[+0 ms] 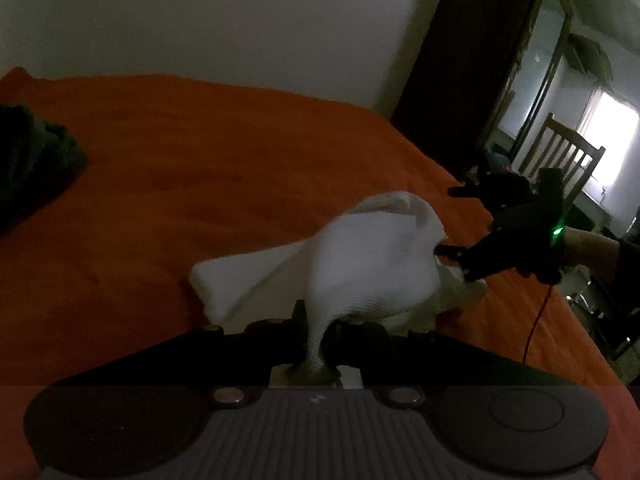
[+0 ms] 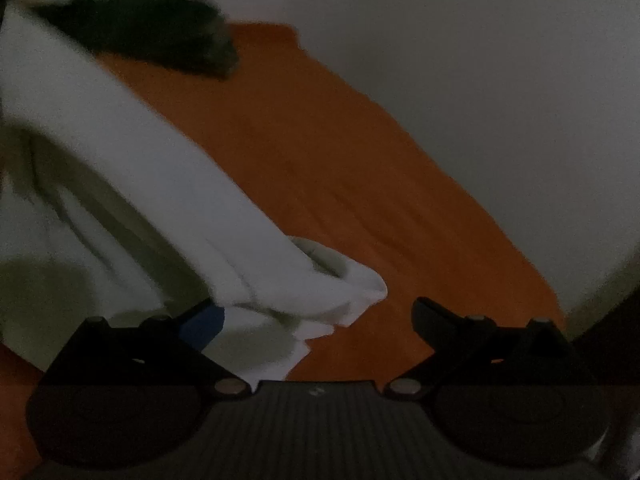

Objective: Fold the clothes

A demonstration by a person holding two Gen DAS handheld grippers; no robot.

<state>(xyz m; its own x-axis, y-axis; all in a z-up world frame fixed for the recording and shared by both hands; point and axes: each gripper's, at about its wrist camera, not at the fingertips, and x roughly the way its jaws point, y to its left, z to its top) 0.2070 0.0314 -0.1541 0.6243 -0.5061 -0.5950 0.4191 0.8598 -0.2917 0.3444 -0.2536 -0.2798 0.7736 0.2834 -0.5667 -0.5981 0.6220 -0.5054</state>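
Your left tool [image 1: 316, 340] is clamped on a bunched corner of the white cloth [image 1: 372, 264], which rises from its jaws at the bottom centre of the left wrist view and drapes down onto the orange bed [image 1: 200, 160]. Part of the cloth already lies flat at centre left of that view. Your right tool [image 1: 452, 220] stands wide open at the right of the same frame, one finger against the cloth's far edge, pinching nothing yet. In the right wrist view the cloth's hem [image 2: 352, 292] sits between the spread fingers, closer to the left one (the picture is blurred, so contact is hard to judge).

To do this step well, bring the right tool onto the hem before closing, and catch every layer, not only the top one. Then keep both corners level and taut so the fold lands square. A dark garment [image 1: 32, 160] waits at the left edge; keep the cloth clear of it.
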